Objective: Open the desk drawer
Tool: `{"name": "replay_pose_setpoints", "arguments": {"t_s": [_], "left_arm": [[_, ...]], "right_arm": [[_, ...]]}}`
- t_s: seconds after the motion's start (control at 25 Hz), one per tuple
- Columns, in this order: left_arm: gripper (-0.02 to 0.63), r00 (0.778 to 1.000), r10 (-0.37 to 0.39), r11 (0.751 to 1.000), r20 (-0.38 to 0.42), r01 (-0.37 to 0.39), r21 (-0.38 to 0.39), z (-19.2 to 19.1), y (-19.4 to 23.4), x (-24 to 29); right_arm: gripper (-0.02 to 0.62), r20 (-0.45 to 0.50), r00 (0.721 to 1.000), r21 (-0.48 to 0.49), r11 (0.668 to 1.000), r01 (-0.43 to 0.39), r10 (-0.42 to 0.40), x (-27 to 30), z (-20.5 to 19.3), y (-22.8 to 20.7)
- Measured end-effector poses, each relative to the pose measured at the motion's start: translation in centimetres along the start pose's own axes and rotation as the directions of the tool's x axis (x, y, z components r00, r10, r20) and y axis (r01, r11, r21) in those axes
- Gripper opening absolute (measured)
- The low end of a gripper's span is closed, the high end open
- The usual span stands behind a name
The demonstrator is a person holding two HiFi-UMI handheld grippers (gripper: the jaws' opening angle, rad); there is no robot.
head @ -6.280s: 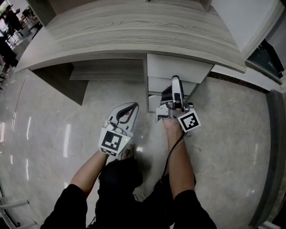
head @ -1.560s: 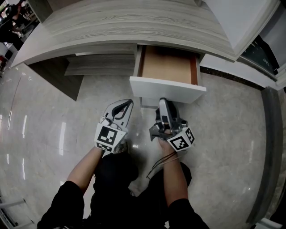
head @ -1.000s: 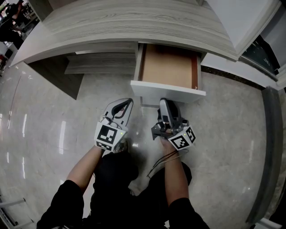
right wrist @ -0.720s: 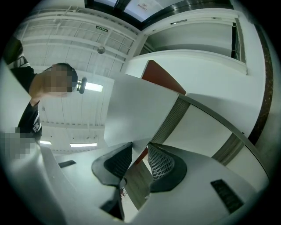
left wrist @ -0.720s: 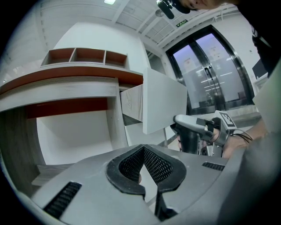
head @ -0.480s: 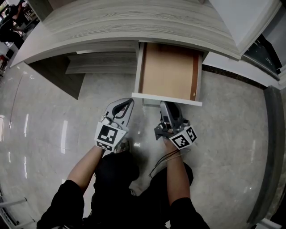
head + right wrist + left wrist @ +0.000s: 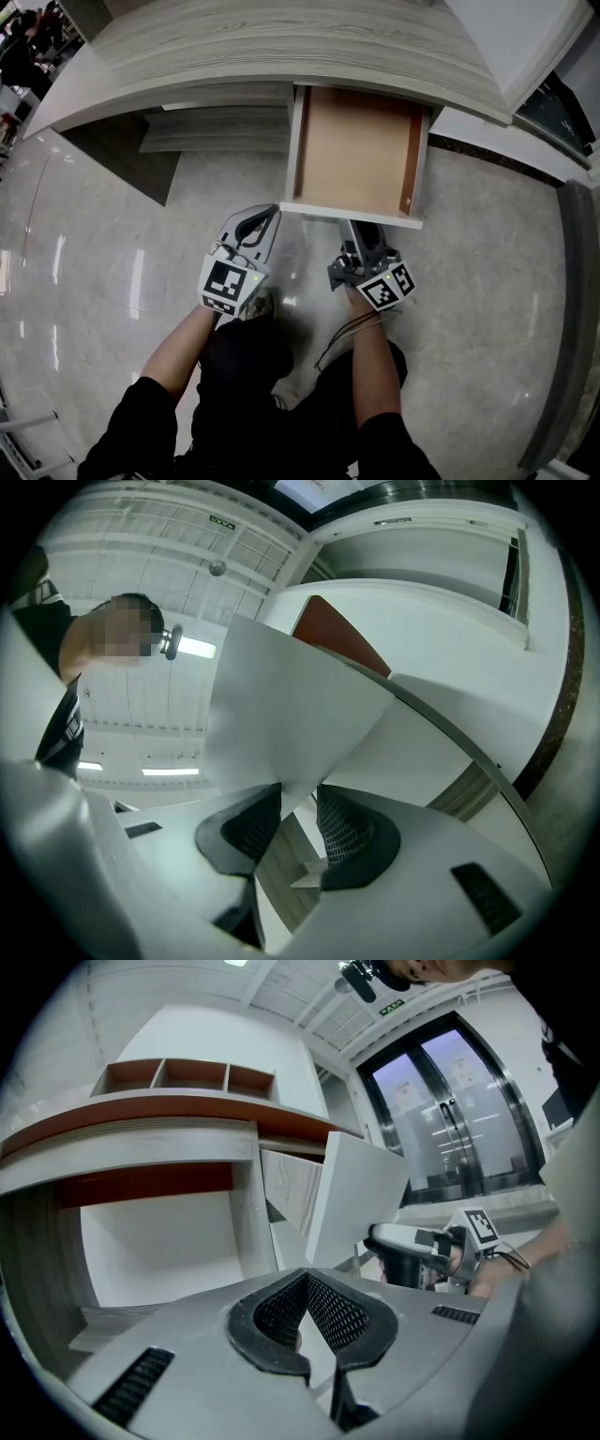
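The desk drawer (image 7: 354, 150) is pulled well out from under the grey wood desk top (image 7: 281, 47), and its bare brown inside shows. My right gripper (image 7: 354, 232) sits just below the white drawer front (image 7: 349, 216). In the right gripper view the front panel (image 7: 291, 714) has its lower edge between the right gripper (image 7: 298, 803) pads, which are easing apart and do not press on it. My left gripper (image 7: 264, 216) hovers to the left of the drawer, shut and empty. Its tips (image 7: 306, 1279) meet in its own view, which also shows the drawer front (image 7: 356, 1194) and the right gripper (image 7: 380, 1238).
A low shelf (image 7: 216, 131) sits under the desk to the left of the drawer. Polished marble floor (image 7: 112, 281) spreads around my legs. A dark strip (image 7: 572, 281) runs along the right side. Glass doors (image 7: 450, 1119) show behind in the left gripper view.
The drawer has slid further out towards me, showing more of its inside. My right gripper has sunk a little and now sits under the front edge. The left gripper has stayed put.
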State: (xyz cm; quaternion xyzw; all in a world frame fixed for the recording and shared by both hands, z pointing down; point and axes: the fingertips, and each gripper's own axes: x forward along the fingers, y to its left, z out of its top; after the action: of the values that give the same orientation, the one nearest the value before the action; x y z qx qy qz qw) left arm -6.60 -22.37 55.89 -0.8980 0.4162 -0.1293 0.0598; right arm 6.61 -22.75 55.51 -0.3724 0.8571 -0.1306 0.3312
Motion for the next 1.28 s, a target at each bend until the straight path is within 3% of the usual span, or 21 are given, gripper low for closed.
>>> {"name": "replay_pose_setpoints", "arguments": {"t_s": [0.28, 0.64, 0.8, 1.0, 1.28], "left_arm": [[0.003, 1.000, 0.000, 1.000, 0.000, 0.000, 0.002, 0.1, -0.1, 0.2], [0.003, 1.000, 0.009, 1.000, -0.005, -0.009, -0.005, 0.0, -0.2, 0.2], [0.003, 1.000, 0.015, 1.000, 0.005, -0.014, -0.018, 0.2, -0.2, 0.3], [0.003, 1.000, 0.012, 1.000, 0.007, -0.012, -0.004, 0.2, -0.6, 0.2], [0.003, 1.000, 0.015, 1.000, 0.008, -0.015, -0.006, -0.1, -0.8, -0.3]], "right_arm": [[0.114, -0.037, 0.999, -0.073, 0.997, 0.029, -0.031, 0.0, -0.1, 0.0], [0.114, -0.106, 0.985, -0.170, 0.978, 0.119, -0.138, -1.3, -1.0, -1.2], [0.076, -0.137, 0.975, -0.241, 0.960, 0.139, -0.176, -2.4, -1.2, -0.8], [0.017, -0.177, 0.963, -0.382, 0.916, 0.122, -0.202, -2.7, -0.8, 0.9], [0.006, -0.266, 0.916, -0.601, 0.795, 0.085, -0.299, -2.4, -0.9, 3.0]]}}
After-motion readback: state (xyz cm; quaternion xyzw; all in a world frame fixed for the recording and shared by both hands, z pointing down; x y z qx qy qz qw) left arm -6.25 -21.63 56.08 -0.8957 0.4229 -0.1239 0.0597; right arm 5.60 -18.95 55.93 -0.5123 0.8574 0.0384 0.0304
